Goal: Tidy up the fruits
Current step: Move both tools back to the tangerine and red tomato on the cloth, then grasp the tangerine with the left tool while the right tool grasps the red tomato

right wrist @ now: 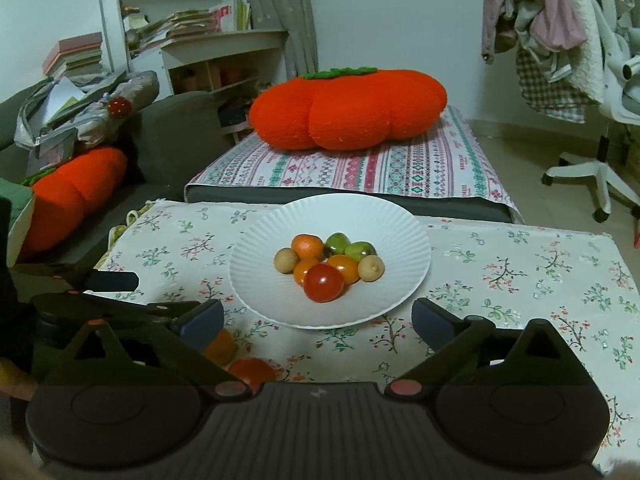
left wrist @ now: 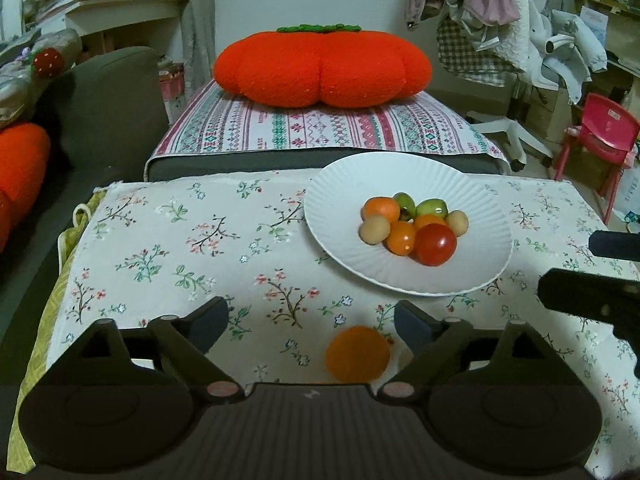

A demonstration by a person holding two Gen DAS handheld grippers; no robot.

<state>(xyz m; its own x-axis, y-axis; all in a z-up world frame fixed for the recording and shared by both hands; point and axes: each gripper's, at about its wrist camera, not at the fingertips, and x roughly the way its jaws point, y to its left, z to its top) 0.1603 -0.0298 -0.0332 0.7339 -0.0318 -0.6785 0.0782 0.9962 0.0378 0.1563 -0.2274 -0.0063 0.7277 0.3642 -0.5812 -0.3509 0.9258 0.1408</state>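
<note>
A white ribbed plate (left wrist: 340, 184) (right wrist: 264, 240) on the floral tablecloth holds several small fruits: a red tomato (left wrist: 435, 244) (right wrist: 323, 282), orange ones, green ones and pale round ones. My left gripper (left wrist: 312, 322) is open, with a loose orange fruit (left wrist: 357, 354) on the cloth between its fingers, nearer the right one. My right gripper (right wrist: 318, 318) is open and empty just in front of the plate. In the right wrist view an orange fruit (right wrist: 220, 346) and a red-orange fruit (right wrist: 252, 372) lie by its left finger, partly hidden.
The floral cloth (left wrist: 180, 248) covers a small table. Behind it is a striped cushion (left wrist: 320, 128) with a big orange pumpkin pillow (left wrist: 322, 66). A grey sofa (left wrist: 100, 112) stands left; a pink chair (left wrist: 604, 136) and an office chair with clothes stand right.
</note>
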